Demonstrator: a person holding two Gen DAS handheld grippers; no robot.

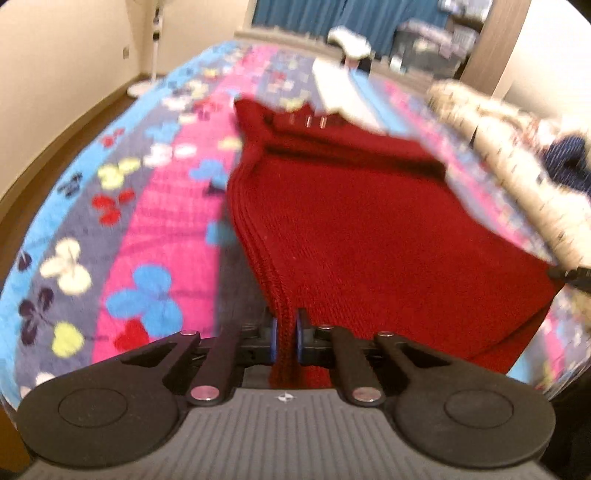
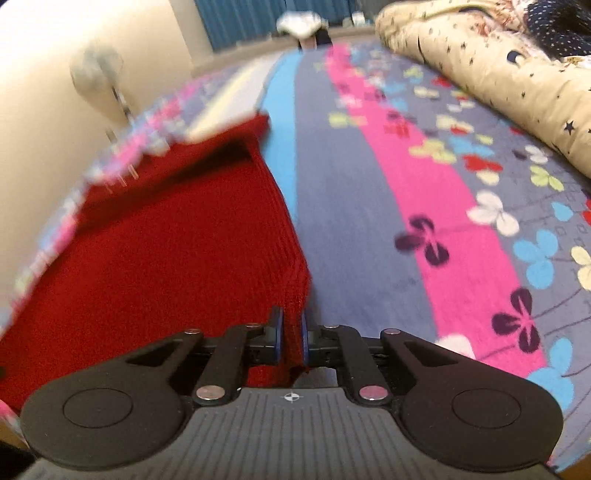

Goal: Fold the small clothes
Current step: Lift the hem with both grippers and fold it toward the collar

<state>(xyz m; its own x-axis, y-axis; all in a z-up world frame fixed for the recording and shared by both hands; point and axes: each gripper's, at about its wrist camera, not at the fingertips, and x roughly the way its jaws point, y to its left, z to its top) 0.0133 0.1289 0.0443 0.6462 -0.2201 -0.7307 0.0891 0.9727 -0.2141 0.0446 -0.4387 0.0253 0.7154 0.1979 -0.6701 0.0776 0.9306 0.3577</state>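
Butterfly-print bedspread (image 2: 424,221), cream walls (image 1: 55,74), blue curtains (image 1: 314,14)

Butterfly-print bed (image 2: 424,206) under red knit (image 1: 362,229), quilt (image 2: 491,74)

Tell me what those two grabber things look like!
Both look the same. The left gripper and right gripper have black arms shaped like wings, with round black discs at the sides, shiny silver pins at the joints, and blue pads on the fingers. Below is a grey ribbed plate with a small white cross mark.

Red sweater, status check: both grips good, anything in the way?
Left gripper and right gripper shut on red sweater hem corners. Bed cover beyond bare; beige quilt off to one side.
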